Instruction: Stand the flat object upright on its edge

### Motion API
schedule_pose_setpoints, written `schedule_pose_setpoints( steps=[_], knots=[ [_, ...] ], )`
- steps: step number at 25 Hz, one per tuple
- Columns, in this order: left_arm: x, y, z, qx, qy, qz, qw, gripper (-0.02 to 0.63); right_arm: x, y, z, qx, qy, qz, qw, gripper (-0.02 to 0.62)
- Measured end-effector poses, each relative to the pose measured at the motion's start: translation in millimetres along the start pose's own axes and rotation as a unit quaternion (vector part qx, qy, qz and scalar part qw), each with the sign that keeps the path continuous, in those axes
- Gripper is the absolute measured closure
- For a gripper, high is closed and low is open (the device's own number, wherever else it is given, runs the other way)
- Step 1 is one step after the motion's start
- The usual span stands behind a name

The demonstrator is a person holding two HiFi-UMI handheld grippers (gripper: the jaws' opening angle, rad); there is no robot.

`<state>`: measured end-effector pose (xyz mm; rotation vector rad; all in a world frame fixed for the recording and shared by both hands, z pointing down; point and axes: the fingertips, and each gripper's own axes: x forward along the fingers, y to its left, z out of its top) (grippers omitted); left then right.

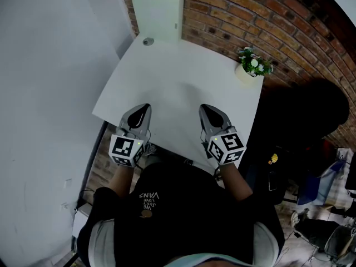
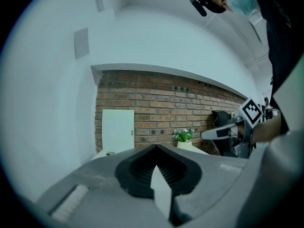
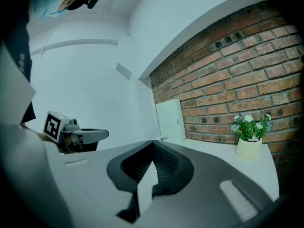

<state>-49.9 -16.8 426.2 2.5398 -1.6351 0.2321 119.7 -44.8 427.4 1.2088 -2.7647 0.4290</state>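
Note:
A white flat rectangular panel (image 1: 158,13) stands upright at the far end of the white table (image 1: 183,82), against the brick wall; it also shows in the left gripper view (image 2: 118,129) and the right gripper view (image 3: 171,120). My left gripper (image 1: 146,108) hovers over the table's near edge on the left, jaws shut with nothing between them (image 2: 156,146). My right gripper (image 1: 203,108) sits level with it on the right, also shut and empty (image 3: 153,141). Both point toward the far wall, well short of the panel.
A small round grey disc (image 1: 148,41) lies on the table just in front of the panel. A potted plant with white flowers (image 1: 251,65) stands at the far right corner. A brick wall runs behind; dark clutter (image 1: 300,149) sits on the floor to the right.

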Motion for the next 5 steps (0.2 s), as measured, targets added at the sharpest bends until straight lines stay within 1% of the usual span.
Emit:
schedule_pose_setpoints(
  steps=[5],
  knots=[
    [1.7,3.8,3.6,0.001,-0.002,-0.002,1.0,0.606,3.8,-0.4,1.8,0.001,-0.002,-0.005,1.0,0.598]
  ],
)
